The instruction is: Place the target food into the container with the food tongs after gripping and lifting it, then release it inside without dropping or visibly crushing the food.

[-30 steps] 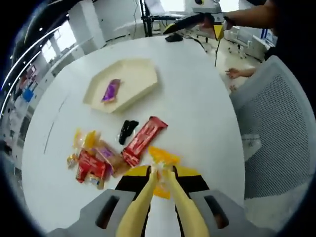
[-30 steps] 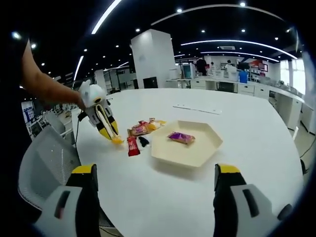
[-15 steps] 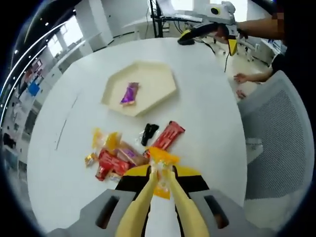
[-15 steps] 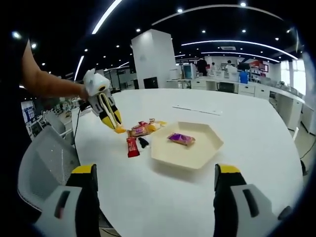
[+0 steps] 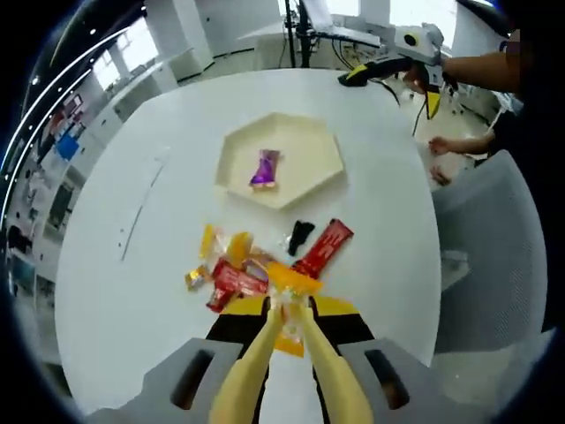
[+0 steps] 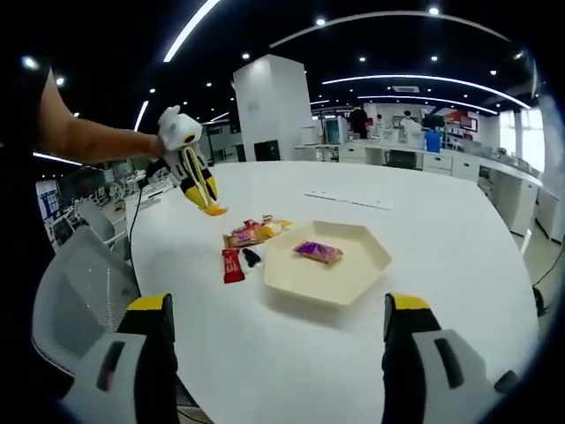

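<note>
Left gripper (image 5: 288,314) has its yellow tongs squeezed tight on an orange snack packet (image 5: 290,281), and it holds the packet up in the air above the white table (image 5: 388,230). In the right gripper view you can see this gripper from the side, held by a hand high over the table with the orange packet at its tip (image 6: 214,210). Below it, a pile of snacks (image 5: 231,265) lies on the table, with a long red bar (image 5: 323,248) and a small black sweet (image 5: 300,235) just beside the pile. Past them sits the cream six-sided tray (image 5: 320,177), and a purple sweet (image 5: 264,168) lies inside it. Right gripper (image 6: 274,353) is low and near the table edge, with its two jaws spread wide apart and nothing between them. A grey mesh chair (image 6: 75,291) stands by the table.
</note>
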{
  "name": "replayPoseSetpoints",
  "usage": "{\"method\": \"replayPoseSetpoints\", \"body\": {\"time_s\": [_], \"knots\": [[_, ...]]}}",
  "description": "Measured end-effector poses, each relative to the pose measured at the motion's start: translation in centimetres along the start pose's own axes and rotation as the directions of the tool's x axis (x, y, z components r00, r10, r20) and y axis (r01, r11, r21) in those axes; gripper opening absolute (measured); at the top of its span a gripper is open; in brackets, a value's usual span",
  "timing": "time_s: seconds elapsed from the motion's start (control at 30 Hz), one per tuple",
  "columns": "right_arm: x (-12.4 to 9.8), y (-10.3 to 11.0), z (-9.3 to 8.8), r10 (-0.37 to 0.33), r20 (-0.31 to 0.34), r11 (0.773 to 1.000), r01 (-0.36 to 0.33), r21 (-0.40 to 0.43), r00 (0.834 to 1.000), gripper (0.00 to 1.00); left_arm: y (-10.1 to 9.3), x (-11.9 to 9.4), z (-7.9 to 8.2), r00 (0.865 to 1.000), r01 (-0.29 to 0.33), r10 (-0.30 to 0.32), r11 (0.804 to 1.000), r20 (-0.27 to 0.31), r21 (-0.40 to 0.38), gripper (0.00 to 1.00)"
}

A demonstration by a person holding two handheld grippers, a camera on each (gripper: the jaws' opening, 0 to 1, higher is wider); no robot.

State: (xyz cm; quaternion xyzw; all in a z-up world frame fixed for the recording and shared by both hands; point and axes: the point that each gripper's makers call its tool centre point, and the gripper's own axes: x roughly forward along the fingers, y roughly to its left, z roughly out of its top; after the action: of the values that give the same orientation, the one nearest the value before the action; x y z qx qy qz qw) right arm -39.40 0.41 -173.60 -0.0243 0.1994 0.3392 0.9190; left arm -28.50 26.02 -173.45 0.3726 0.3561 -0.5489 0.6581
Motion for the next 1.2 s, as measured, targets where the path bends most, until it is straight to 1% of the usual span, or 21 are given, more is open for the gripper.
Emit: {"method": "replayPoseSetpoints", "body": {"time_s": [0.17, 0.37, 0.53, 0.83, 1.2], "knots": [[-0.3, -0.4, 0.0, -0.005, 0.006, 1.0, 0.005, 0.002, 1.0, 0.98, 1.0, -0.8, 0.3, 1.0, -0.014, 0.013, 1.0, -0.014, -0.006, 0.13], [-0.5, -0.9, 0.1, -0.009, 0.009, 1.0, 0.009, 0.0, 1.0, 0.98, 1.2, -0.9, 0.1, 0.999, -0.021, 0.021, 1.0, -0.031, 0.0, 0.13], [-0.7, -1.1, 0.1, -0.008, 0.007, 1.0, 0.008, -0.004, 1.0, 0.98, 1.5, -0.9, 0.5, 0.999, -0.023, 0.023, 1.0, -0.036, -0.002, 0.13], [-1.8, -2.2, -0.4, -0.027, 0.008, 1.0, 0.027, 0.007, 1.0, 0.99, 1.5, -0.4, 1.7, 0.999, -0.014, 0.014, 1.0, -0.047, -0.001, 0.13], [-3.1, -2.9, -0.9, -0.05, 0.022, 0.999, 0.049, 0.019, 0.999, 0.99, 1.5, 0.8, 4.0, 0.998, 0.0, 0.0, 1.0, -0.058, 0.015, 0.13]]}}
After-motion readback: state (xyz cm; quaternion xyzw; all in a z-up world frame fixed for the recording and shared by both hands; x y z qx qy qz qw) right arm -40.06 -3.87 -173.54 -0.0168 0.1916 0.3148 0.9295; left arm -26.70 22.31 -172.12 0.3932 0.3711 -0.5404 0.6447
